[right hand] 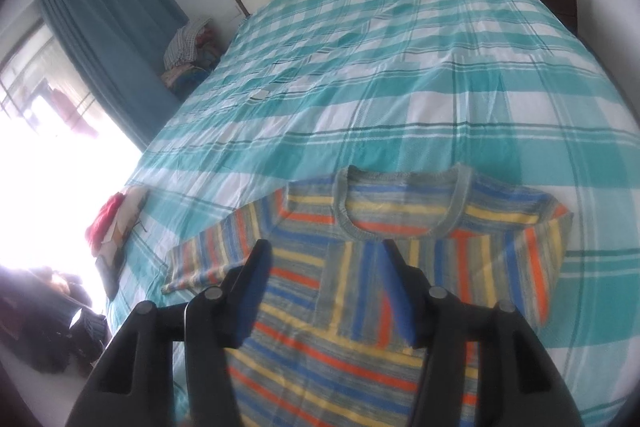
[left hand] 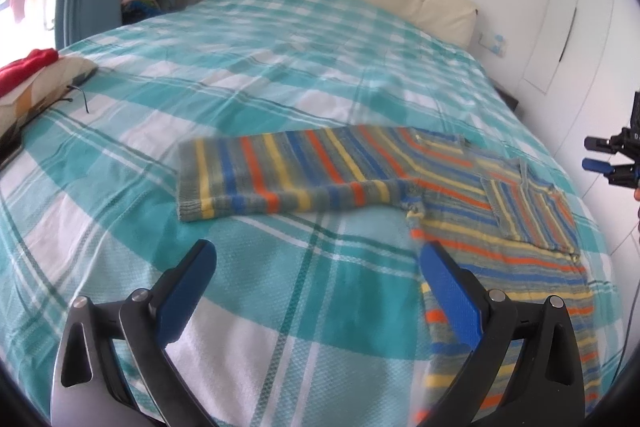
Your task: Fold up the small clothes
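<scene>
No text, label, brand or number can be read in either view. At the right edge of the left wrist view, a black device (left hand: 635,125) above the other tool carries a small pale mark, too blurred to make out.

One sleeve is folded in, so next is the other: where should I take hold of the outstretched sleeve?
Grip the cuff of the striped sweater's flat outstretched sleeve with the open left gripper, coming from its free end; that edge lies clear on the bed.
</scene>
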`<state>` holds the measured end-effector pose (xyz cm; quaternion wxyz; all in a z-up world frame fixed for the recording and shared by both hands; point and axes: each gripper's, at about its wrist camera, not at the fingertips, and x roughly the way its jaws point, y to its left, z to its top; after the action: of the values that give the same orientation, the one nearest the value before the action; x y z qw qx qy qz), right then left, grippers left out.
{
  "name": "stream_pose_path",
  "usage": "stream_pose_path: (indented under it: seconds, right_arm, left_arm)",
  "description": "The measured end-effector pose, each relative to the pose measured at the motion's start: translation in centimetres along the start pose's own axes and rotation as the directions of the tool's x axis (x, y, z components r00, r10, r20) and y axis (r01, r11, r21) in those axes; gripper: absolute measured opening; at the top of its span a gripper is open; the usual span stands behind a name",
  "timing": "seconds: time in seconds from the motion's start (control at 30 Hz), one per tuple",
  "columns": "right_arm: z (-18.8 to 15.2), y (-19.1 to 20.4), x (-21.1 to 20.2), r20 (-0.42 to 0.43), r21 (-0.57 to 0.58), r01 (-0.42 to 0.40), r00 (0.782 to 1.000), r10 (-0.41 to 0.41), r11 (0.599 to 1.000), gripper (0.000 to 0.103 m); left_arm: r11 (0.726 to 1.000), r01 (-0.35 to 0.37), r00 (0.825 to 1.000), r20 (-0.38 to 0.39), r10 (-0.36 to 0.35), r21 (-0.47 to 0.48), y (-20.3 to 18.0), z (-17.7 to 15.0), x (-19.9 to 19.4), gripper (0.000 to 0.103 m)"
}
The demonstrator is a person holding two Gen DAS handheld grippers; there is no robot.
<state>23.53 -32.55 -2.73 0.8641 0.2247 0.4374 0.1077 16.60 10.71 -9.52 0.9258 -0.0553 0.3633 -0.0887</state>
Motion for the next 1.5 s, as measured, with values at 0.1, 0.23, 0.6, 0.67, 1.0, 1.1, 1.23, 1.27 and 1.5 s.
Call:
stream_pose_path:
  seconds: [0.1,0.23,0.6,0.67,1.0,1.1,1.23,1.27,1.5]
  right_arm:
    - [-1.8,-4.0,1.7,-0.081,0.089,0.021,0.997,-0.013,0.996,0.055]
    - [-5.6,-10.0,3.9,-0.173,0.143,0.205,0.968,-0.179,0.968,0.055]
    - [-13.5,-9.1,-4.3,-0.118,0.099,0.106,0.988,-0.094,0.989,0.051]
    - [-15.9,-8.7,-3.7,-0.17,0.136,0.037,0.985,-0.014,0.99,0.052]
    - [-21.8,-7.9,-8.3,-0.109,0.143,0.111,0.989,-0.096,0.984,0.053]
    - [-24.7,-6.3,-7.9,-0.161,0.185,0.01,0.987,0.02,0.983,0.058]
    - [-28.5,-6.9,-7.3,-0.215,0.202,0.126,0.973,-0.081,0.971,0.051]
    - [-28.6,-6.5,-7.9,-0.183,0.157,0.193,0.969,-0.164,0.969,0.051]
    - [-27.6,-3.9,-11.5,0.177,0.068,0.322,0.928,-0.329,0.944,0.067]
  left_arm:
    - [1.0,-0.013,1.0,-0.01,0.013,0.018,-0.5,-0.2,0.3,0.102]
    - [0.996,-0.049,0.998,-0.026,0.051,0.071,-1.2,-0.7,0.7,0.102]
    - [0.982,-0.102,0.994,-0.032,0.109,0.161,-2.6,-1.4,1.3,0.102]
    - [0.976,-0.116,0.992,-0.034,0.124,0.182,-2.9,-1.7,1.4,0.102]
    - [0.969,-0.149,0.985,-0.057,0.163,0.198,-2.3,-2.4,1.2,0.102]
    - [0.976,-0.131,0.985,-0.087,0.148,0.174,-2.0,-2.5,1.5,0.102]
    - [0.97,-0.151,0.98,-0.1,0.172,0.19,-1.9,-2.8,1.5,0.102]
    - [0.97,-0.156,0.979,-0.102,0.178,0.187,-1.7,-2.9,1.5,0.102]
    - [0.99,-0.117,0.975,-0.181,0.13,0.077,1.6,-1.9,1.8,0.102]
